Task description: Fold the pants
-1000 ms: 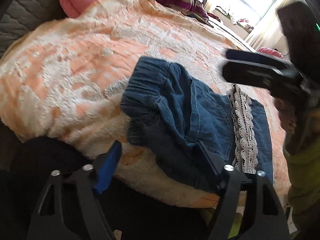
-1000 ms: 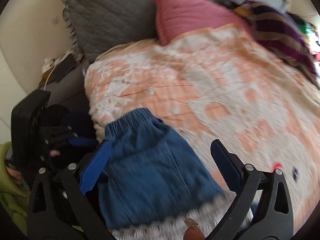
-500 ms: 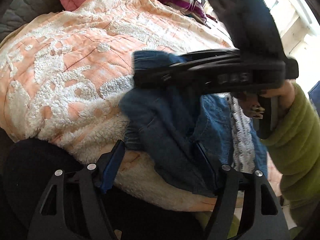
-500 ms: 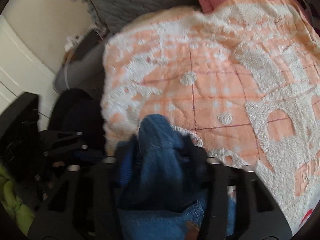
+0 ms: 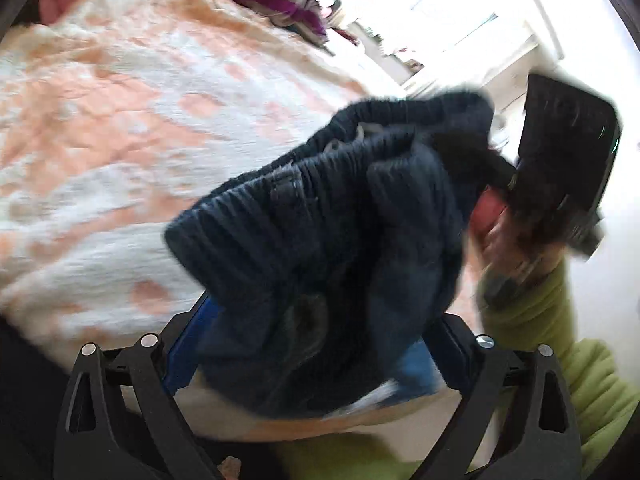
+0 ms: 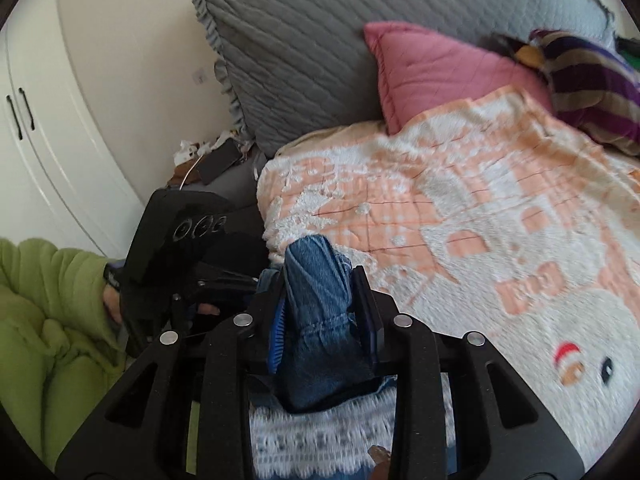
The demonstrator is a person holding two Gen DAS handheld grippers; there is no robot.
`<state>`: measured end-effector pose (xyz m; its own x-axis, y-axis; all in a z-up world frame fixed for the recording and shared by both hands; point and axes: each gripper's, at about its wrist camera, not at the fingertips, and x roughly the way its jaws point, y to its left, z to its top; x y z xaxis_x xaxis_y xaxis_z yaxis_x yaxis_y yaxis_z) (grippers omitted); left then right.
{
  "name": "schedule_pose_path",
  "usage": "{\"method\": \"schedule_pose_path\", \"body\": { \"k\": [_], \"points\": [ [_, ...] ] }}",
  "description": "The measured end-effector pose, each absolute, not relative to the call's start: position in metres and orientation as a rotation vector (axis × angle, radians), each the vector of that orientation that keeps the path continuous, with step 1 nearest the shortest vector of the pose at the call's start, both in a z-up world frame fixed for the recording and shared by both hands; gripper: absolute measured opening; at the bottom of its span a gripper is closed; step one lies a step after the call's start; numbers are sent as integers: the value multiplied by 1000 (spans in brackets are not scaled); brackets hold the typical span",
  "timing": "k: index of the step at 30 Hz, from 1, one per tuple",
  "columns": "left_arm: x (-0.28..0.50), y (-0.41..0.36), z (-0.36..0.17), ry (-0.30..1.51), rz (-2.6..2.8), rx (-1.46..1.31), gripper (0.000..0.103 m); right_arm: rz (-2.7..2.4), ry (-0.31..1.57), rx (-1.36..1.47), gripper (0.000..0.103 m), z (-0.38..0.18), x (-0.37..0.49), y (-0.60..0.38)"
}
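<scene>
The blue denim pants (image 5: 320, 240) are bunched and lifted off the orange-and-white bedspread (image 5: 120, 120), elastic waistband on top. My left gripper (image 5: 320, 344) sits under them. Its jaws are opening, and the denim hangs between the wide-apart fingers without being pinched. In the right wrist view my right gripper (image 6: 324, 312) is closing tight on a thick fold of the pants (image 6: 316, 280), with both pads against the cloth. The white lace hem (image 6: 320, 436) lies below it. The right gripper's black housing (image 5: 560, 168) shows at the right of the left wrist view.
A grey quilted pillow (image 6: 320, 40), a pink pillow (image 6: 432, 68) and a striped cushion (image 6: 592, 92) lie at the head of the bed. White cupboard doors (image 6: 40, 160) and a phone (image 6: 218, 164) are at the left. Green sleeves (image 6: 52, 300) are close by.
The right gripper went from wide open to closed on a fold of the pants and lifted it. The left gripper's fingers spread wider. The pants rose from lying flat on the bed.
</scene>
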<state>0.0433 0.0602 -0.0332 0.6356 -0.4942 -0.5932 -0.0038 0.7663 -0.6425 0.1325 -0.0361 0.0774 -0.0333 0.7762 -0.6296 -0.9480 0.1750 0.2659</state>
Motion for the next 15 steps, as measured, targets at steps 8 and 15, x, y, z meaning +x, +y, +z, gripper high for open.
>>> {"method": "schedule_pose_path", "body": {
  "k": [8,15],
  "points": [
    [53,-15,-17,860,-487,-493,90,1196,733,-112,49,69,139,-131],
    [62,-55,-35,973,-524,-360,90,994,819,-75,54,35,134,-160]
  ]
}}
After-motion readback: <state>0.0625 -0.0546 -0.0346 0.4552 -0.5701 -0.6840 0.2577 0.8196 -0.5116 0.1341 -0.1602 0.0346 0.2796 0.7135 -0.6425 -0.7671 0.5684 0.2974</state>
